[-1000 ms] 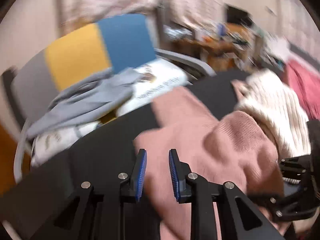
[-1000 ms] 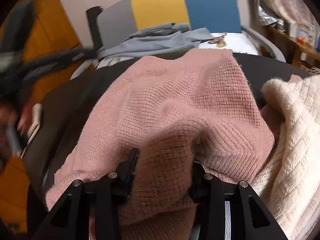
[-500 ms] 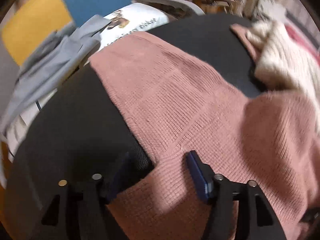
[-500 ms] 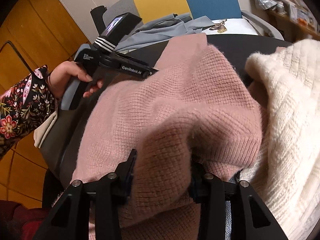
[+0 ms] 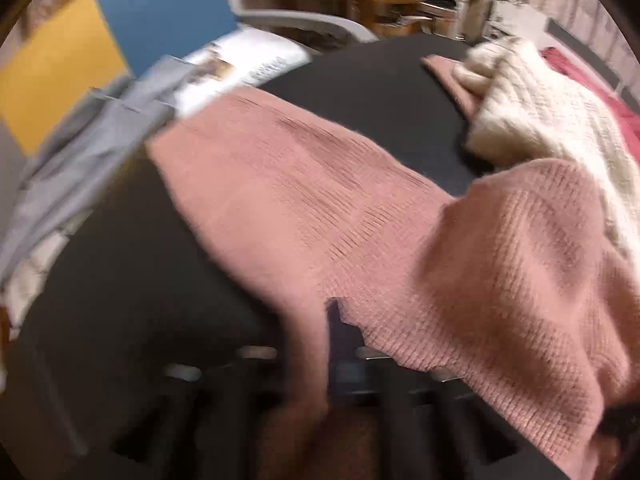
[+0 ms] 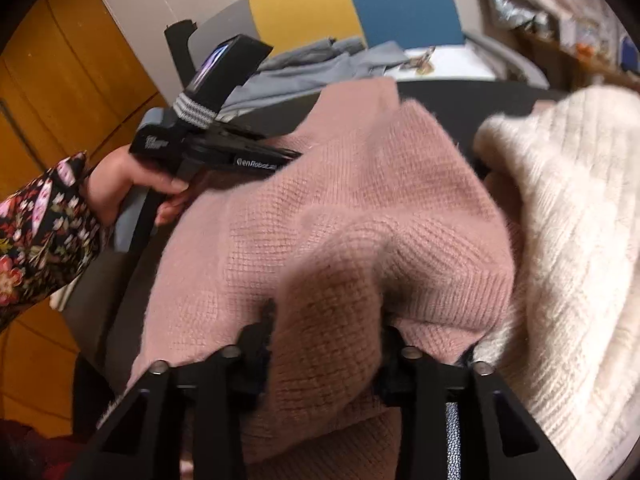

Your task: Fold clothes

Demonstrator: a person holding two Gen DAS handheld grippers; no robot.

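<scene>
The right gripper (image 6: 324, 344) sits nearest, its jaws closing on a thick bunched fold of the pink knit sweater (image 6: 340, 220), which fills the gap between its two black fingers; the pads press into the wool, their faces buried under it. The left gripper (image 5: 308, 344) is blurred in its own view, its jaws closing on a thin edge of the same sweater (image 5: 300, 200), which runs down between the fingers; the pads themselves are hard to make out. Seen from the right wrist, the left gripper (image 6: 280, 160) reaches the sweater's left edge, held by a hand (image 6: 120, 184) in a floral sleeve (image 6: 44, 232), and its fingertips are hidden behind the knit. The sweater lies spread across a round black table (image 5: 120, 280), one end raised into a hump. Just right of the sweater rests a cream knit garment (image 6: 568, 248), cut off by the frame. Beyond the sweater, grey clothing (image 6: 320, 64) drapes over a chair with a grey, yellow and blue back (image 6: 360, 0). The far room is too blurred to read.
</scene>
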